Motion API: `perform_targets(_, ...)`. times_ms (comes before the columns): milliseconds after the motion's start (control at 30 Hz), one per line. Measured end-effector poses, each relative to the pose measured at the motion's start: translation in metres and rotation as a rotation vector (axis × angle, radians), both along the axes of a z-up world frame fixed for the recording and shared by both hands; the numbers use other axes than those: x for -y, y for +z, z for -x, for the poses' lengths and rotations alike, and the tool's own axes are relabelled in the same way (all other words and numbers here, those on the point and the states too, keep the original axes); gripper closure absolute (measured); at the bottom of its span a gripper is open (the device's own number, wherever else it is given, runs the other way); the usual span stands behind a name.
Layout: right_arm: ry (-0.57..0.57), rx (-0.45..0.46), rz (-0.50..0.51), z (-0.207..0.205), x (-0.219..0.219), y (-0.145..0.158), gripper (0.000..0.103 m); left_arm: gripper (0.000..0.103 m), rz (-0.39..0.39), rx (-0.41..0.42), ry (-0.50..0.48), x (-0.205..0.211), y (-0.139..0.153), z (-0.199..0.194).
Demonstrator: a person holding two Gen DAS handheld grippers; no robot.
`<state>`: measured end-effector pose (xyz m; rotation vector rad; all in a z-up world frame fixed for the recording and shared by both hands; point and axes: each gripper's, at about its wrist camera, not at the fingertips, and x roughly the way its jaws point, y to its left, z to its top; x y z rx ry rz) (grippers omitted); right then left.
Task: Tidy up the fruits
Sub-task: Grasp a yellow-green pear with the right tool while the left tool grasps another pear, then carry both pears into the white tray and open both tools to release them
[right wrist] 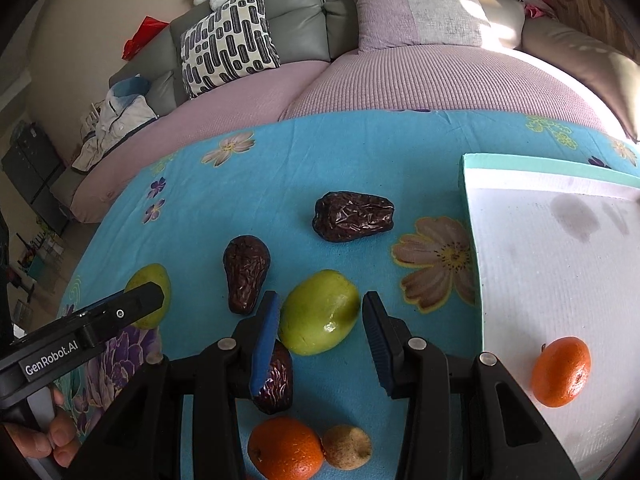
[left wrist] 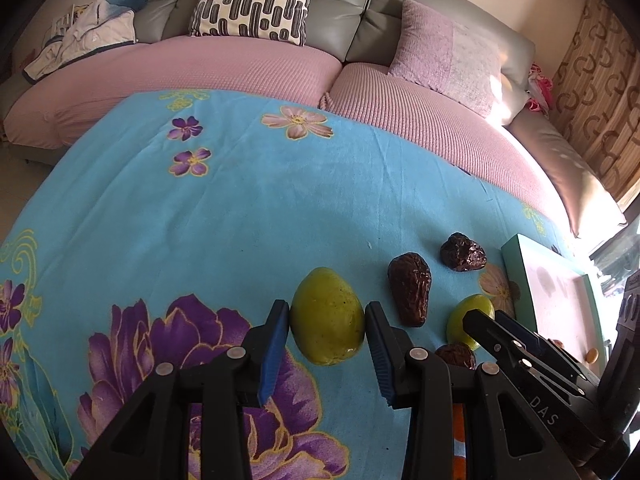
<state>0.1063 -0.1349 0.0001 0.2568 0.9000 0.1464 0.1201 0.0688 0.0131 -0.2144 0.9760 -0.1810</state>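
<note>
Left hand-held gripper (left wrist: 326,322) has both blue pads touching a green fruit (left wrist: 327,316) that sits on the surface (left wrist: 200,208) with the blue floral cloth; jaws narrow around it, holding it. Right hand-held gripper (right wrist: 320,320) is wide around a second green fruit (right wrist: 319,312); left pad (right wrist: 266,336) touches it, right pad stands apart, so not holding. Just left of the right hand-held gripper lies one dark wrinkled date (right wrist: 245,272); another date (right wrist: 354,216) lies ahead of it; a third date (right wrist: 276,380) lies partly under its left finger. An orange (right wrist: 285,448) and a small tan fruit (right wrist: 346,446) touch each other beneath the right hand-held gripper. To its right a teal-rimmed white tray (right wrist: 540,272) carries a small orange (right wrist: 561,372).
</note>
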Motion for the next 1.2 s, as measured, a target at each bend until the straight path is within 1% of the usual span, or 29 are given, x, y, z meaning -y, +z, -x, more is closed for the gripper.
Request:
perform_targets(100,0.002,-0.017,-0.026,-0.002,0.0,-0.004,0.059,0.061,-0.001,-0.001,0.001,0.0,0.0,0.0)
perform_targets(200,0.001,-0.025,-0.031,-0.002,-0.001,-0.006,0.059,0.061,-0.002,-0.001,0.0,0.0,0.0,0.0)
perform_targets(300,0.006,-0.022,-0.04,-0.001,0.0,-0.005,0.062,0.061,-0.003,-0.001,0.0,0.0,0.0,0.0)
perform_targets(467,0.007,-0.01,-0.036,0.001,0.0,-0.003,0.062,0.061,-0.004,0.002,0.0,0.001,0.0,0.0)
perform_targets(667,-0.019,0.06,-0.03,0.012,0.009,0.018,0.062,0.062,0.003,0.04,0.009,0.0,0.012,0.003)
perform_targets(767,-0.037,0.077,-0.022,0.018,0.016,0.028,0.062,0.061,0.005,0.064,0.001,0.001,0.02,0.006)
perform_targets(1000,-0.1,0.051,0.002,0.036,0.036,0.039,0.062,0.062,0.005,0.115,-0.035,0.011,0.037,0.015)
perform_targets(1200,-0.165,0.058,0.009,0.057,0.062,0.05,0.062,0.062,-0.001,0.147,-0.087,0.03,0.048,0.023)
